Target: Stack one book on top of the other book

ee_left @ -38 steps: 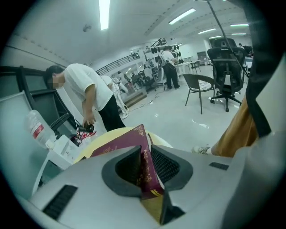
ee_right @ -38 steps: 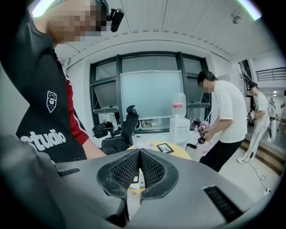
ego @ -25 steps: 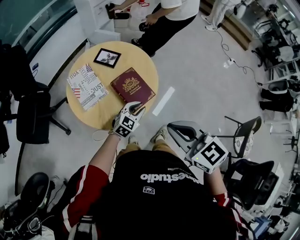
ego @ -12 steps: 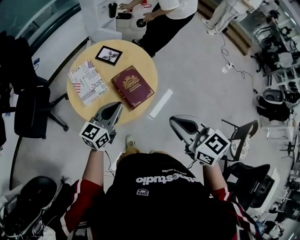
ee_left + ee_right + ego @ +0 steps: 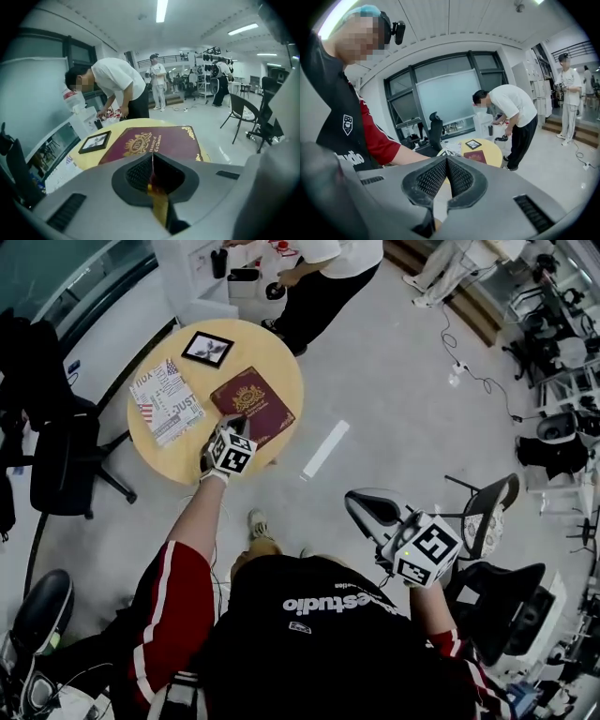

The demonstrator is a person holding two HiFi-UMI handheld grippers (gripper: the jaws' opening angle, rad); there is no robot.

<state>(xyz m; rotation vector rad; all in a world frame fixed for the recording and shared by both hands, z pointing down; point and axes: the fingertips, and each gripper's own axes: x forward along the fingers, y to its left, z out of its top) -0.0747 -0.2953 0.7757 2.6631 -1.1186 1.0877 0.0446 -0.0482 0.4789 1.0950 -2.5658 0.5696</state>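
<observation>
Head view: the left claw is placed at the near edge of the maroon book on the round surface; the patterned book lies left of it, apart.

Left gripper view: the jaws are pressed together, with the maroon book just beyond.

Right gripper view: the right claw is closed and empty, far from the maroon book.

Round yellow table: maroon book toward right edge, newsprint-pattern book at left edge, the two apart. Black-framed picture flat near far edge.
</observation>
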